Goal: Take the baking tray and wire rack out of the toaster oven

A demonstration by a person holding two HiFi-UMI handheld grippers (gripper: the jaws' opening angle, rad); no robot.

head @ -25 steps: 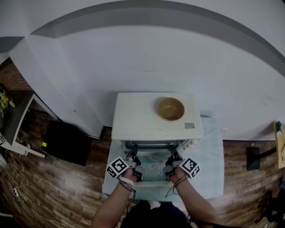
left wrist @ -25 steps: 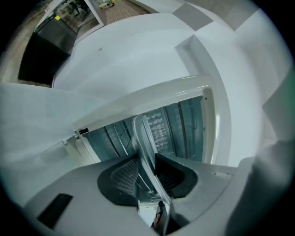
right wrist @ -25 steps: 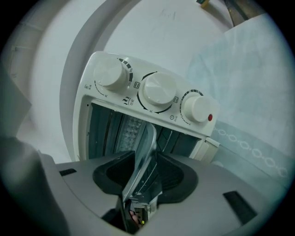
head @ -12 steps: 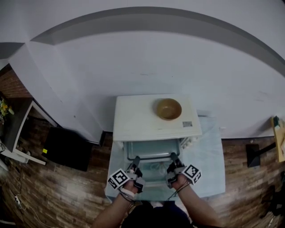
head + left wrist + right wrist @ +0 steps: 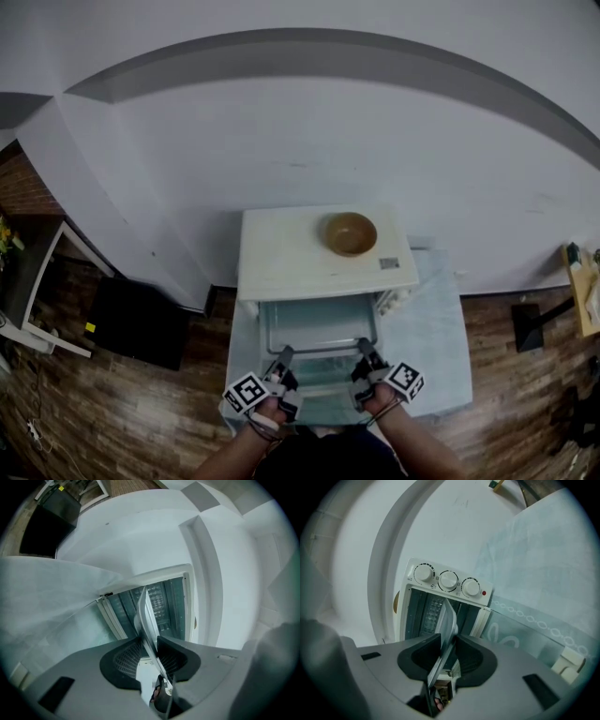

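Note:
A white toaster oven (image 5: 300, 258) stands with its glass door (image 5: 323, 389) folded down toward me. The metal baking tray (image 5: 319, 325) is drawn partly out of the oven mouth, level over the door. My left gripper (image 5: 284, 358) is shut on the tray's near rim at its left corner, and my right gripper (image 5: 364, 352) is shut on the right corner. In the left gripper view the thin tray rim (image 5: 145, 616) runs between the pads of the left gripper (image 5: 149, 641). In the right gripper view the tray (image 5: 447, 618) is pinched by the right gripper (image 5: 449, 641), whose jaws have just closed tighter on it. I see no wire rack.
A brown bowl (image 5: 351, 233) sits on the oven's top. Three knobs (image 5: 448, 580) line the oven's control panel. A pale blue cloth (image 5: 427, 328) covers the table under the oven. The white wall (image 5: 309, 122) is behind, wooden floor (image 5: 122, 394) to both sides.
Both grippers have drawn back toward me and the tray has slid further out of the oven with them. The view has shifted back too.

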